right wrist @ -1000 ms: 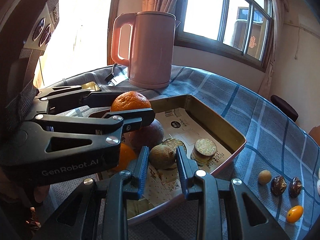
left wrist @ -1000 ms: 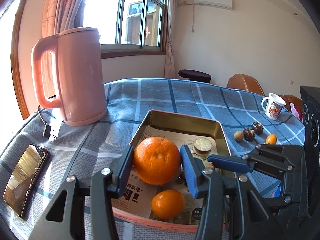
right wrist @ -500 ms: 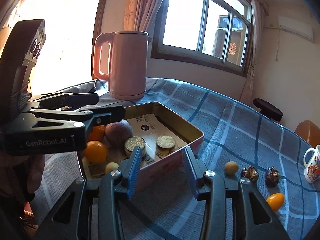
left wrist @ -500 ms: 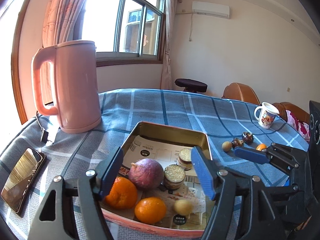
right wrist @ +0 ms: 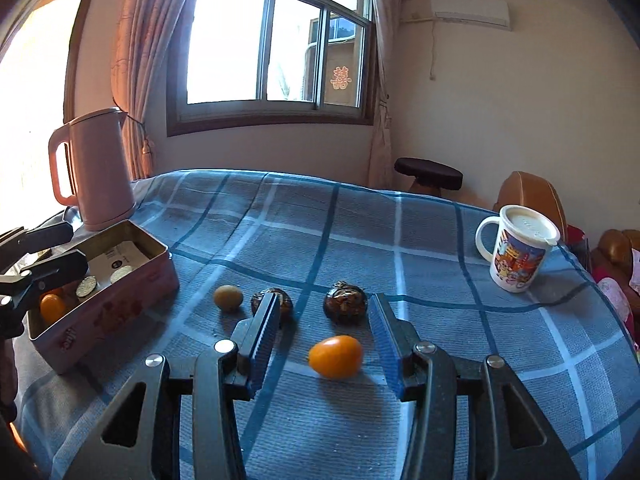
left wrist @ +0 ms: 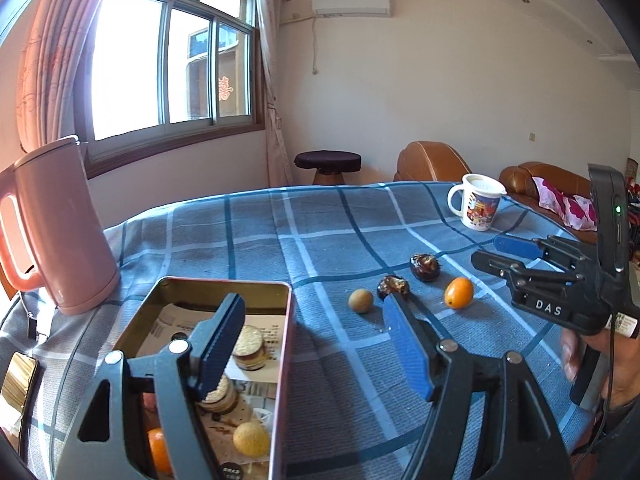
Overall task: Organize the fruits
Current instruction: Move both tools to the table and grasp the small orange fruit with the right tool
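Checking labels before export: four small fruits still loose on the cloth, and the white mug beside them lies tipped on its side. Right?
Not quite. The white mug stands upright with a lid on, as the right wrist view shows. The rest holds: the tan round fruit, two dark wrinkled fruits and the small orange fruit still lie loose on the blue checked cloth.

tin (right wrist: 120, 312) left | loose fruits (right wrist: 335, 356) middle | mug (right wrist: 516, 258) right

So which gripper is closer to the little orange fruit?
Right. The right gripper sits just behind the orange fruit, jaws opening around it. The left gripper is off beside the tin.
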Demonstrator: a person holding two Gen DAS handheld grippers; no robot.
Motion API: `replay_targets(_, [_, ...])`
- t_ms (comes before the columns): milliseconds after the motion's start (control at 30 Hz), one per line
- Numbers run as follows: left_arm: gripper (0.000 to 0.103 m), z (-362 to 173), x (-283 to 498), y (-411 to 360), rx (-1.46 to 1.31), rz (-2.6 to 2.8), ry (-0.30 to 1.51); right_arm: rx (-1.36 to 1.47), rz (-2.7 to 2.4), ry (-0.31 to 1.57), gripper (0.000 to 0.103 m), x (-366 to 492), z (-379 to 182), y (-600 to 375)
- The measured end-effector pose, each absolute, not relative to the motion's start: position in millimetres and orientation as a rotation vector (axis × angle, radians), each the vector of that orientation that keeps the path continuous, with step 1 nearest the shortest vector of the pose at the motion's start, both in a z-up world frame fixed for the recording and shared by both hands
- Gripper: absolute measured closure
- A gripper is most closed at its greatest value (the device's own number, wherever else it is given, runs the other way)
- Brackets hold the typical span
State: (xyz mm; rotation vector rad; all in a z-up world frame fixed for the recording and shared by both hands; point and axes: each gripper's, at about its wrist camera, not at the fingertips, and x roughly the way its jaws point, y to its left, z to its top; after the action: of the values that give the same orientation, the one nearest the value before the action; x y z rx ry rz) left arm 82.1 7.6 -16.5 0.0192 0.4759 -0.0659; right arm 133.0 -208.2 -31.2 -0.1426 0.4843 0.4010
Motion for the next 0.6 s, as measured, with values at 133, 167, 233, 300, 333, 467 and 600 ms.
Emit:
replay_targets(133, [0.027, -22, 99, -9, 0.040, -0.086, 0.510, -0.109, 0.401, 0.519, 0.055, 142, -37, -220])
replay_targets(167, [0.027, -23, 103, -12, 0.042, -0.088, 0.522, -0.107, 0.399, 0.527, 0.055, 144, -39, -221])
replay_targets(233, [0.027, -26, 110, -18, 0.046, -0.093, 0.539, -0.105, 0.398, 0.546, 0.055, 150, -42, -220])
replay_targets(300, [0.027, -29, 116, -23, 0.056, -0.093, 0.553, -0.104, 0.408, 0.572, 0.055, 155, -46, -219])
replay_targets(333, [0.027, -30, 117, -26, 0.062, -0.094, 0.558, -0.105, 0.410, 0.579, 0.055, 157, -48, -218])
replay_targets(467, [0.027, -32, 123, -31, 0.078, -0.097, 0.567, -0.106, 0.430, 0.616, 0.055, 165, -54, -215])
replay_targets(600, [0.027, -34, 132, -36, 0.086, -0.099, 0.583, -0.116, 0.468, 0.711, 0.055, 178, -66, -206])
